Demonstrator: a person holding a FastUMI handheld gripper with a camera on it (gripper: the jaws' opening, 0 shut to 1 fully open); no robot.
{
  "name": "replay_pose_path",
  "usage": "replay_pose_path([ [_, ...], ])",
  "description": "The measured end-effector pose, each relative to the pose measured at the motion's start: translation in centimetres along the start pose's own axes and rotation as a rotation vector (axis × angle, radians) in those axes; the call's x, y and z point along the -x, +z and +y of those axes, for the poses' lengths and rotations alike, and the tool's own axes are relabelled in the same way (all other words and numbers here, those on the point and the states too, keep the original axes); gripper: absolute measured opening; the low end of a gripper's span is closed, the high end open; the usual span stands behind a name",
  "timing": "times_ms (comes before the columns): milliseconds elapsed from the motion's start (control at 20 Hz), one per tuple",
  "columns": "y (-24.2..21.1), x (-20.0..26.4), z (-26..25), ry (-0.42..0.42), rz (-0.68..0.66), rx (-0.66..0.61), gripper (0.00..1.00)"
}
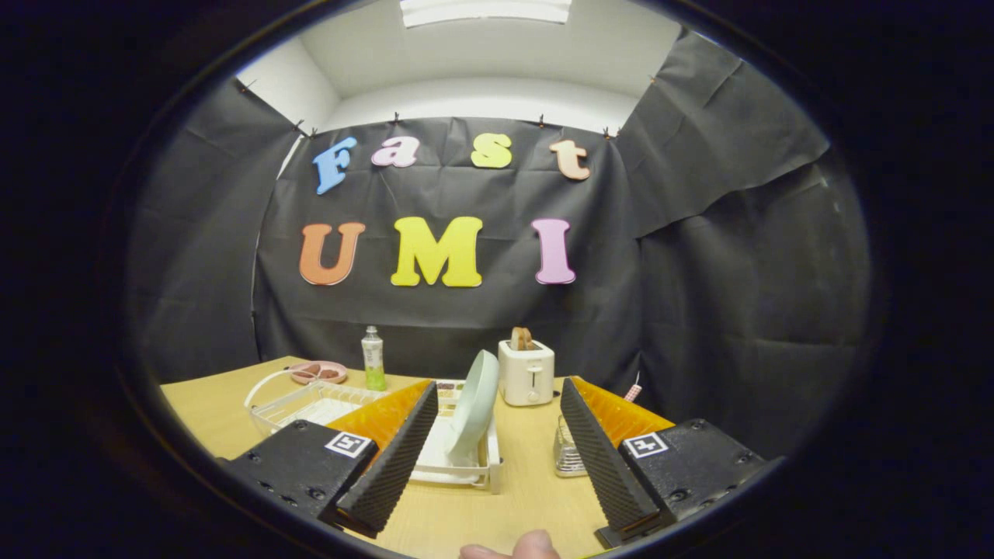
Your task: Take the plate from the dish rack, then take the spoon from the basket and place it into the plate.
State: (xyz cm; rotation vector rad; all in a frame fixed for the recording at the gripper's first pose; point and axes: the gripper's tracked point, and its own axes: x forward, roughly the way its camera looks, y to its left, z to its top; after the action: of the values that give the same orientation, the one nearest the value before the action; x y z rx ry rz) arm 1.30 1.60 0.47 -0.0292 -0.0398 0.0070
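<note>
Plate [475, 404], pale green, round, ceramic-looking, stands on edge in the white plastic dish rack [458, 466] on the wooden table [481, 512], leaning a bit w/ its top toward the white toaster [526, 373]. Gripper [497, 435] hangs above the table, jaws spread wide, nothing between them but air & tabletop. Key relation: plate sits just ahead of the fingers, nearer the left one, almost beside its tip, well off the right one. Its rim runs up-down, edge-on to us, so the thin edge faces the gap, which looks good for a pinch across the rim. Judging by this, the move needs a slight shift left & fwd. Wire basket [568, 450] pokes out behind the right finger, beside the rack; spoon not made out from here. Step 1 not yet done. A fingertip [516, 547] shows at the bottom.
</note>
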Motion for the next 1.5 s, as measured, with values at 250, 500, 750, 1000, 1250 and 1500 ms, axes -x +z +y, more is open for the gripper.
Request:
replay_pose_path([
  [250,-0.8,-0.5,0.3,0.004,0.017,0.004,1.00],
  [500,-1.4,-1.1,1.5,0.050,0.070,0.017,1.00],
  [750,-0.2,-2.0,2.2,0.095,0.123,0.044,1.00],
  [1000,3.1,-5.4,1.9,0.112,0.176,0.074,1.00],
  [1250,4.5,-10.3,1.2,0.103,0.289,0.088,1.00],
  [1500,3.1,-15.2,0.9,0.105,0.460,0.093,1.00],
])
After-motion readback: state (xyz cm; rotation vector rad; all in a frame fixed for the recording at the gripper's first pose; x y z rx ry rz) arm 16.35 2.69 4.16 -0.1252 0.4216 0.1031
